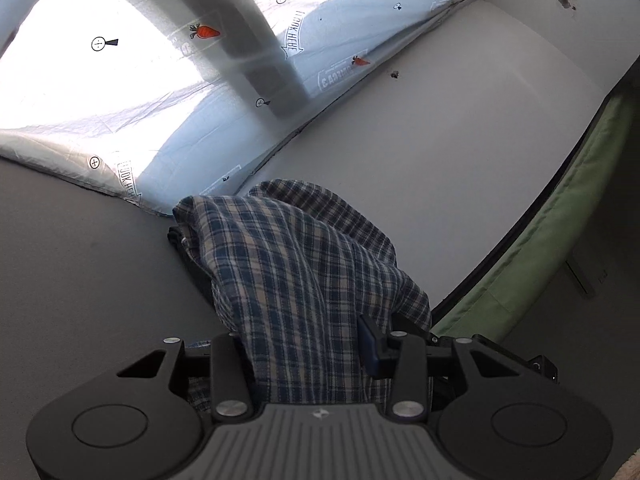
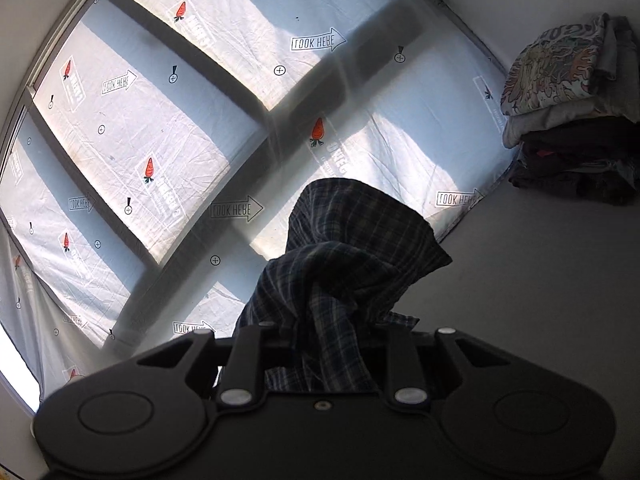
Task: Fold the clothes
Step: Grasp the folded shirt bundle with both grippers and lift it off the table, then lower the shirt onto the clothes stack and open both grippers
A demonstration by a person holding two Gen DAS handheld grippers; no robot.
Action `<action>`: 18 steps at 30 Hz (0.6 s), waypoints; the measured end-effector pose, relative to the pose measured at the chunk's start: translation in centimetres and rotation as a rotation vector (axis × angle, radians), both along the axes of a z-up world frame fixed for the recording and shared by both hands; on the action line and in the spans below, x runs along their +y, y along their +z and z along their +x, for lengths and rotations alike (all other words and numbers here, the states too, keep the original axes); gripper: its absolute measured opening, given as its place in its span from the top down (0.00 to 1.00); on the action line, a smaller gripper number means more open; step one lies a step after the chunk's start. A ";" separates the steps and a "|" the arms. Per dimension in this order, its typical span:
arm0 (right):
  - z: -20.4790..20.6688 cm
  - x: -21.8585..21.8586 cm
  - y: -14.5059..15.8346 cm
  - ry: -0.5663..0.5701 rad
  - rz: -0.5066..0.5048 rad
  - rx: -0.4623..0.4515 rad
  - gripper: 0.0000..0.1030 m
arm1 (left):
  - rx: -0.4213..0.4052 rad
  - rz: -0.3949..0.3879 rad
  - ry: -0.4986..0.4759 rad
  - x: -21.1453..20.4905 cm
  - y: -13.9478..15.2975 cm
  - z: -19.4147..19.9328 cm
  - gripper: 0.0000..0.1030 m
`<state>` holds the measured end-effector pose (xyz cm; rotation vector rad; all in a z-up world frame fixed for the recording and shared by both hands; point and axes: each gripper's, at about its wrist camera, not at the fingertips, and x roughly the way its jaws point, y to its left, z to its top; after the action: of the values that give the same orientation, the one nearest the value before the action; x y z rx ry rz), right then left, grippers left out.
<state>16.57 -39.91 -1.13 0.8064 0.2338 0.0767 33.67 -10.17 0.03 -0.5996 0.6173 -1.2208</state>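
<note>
Plaid shirt (image 1: pixel 304 280): bunched, clenched in left tongs (image 1: pixel 308 344) and right tongs (image 2: pixel 320 340); grey desk (image 1: pixel 80 260) open around; folded clothes stack (image 2: pixel 568 112) well apart.

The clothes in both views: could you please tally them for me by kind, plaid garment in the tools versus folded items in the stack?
Plaid garment, held by both tools: 1
Folded items in the stack, layers that can be told apart: about 4
Total: about 5
</note>
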 end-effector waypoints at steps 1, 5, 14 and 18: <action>-0.6 -1.4 0.1 -0.018 -0.009 -0.006 0.77 | -0.014 0.003 -0.015 -1.7 0.1 -0.3 0.59; -1.6 -8.2 0.5 -0.058 -0.062 -0.037 0.77 | -0.067 0.003 -0.042 -8.8 0.5 -1.5 0.59; -0.2 -28.2 4.6 -0.005 -0.232 -0.131 0.77 | -0.127 -0.052 0.004 -27.8 2.1 -1.7 0.59; 2.3 -36.1 7.2 -0.002 -0.311 -0.129 0.77 | -0.179 -0.063 0.020 -35.9 3.7 -0.9 0.59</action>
<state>18.83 -75.98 6.10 0.4901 0.1184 0.0876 32.81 -46.03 3.74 -0.5407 0.4232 -1.2625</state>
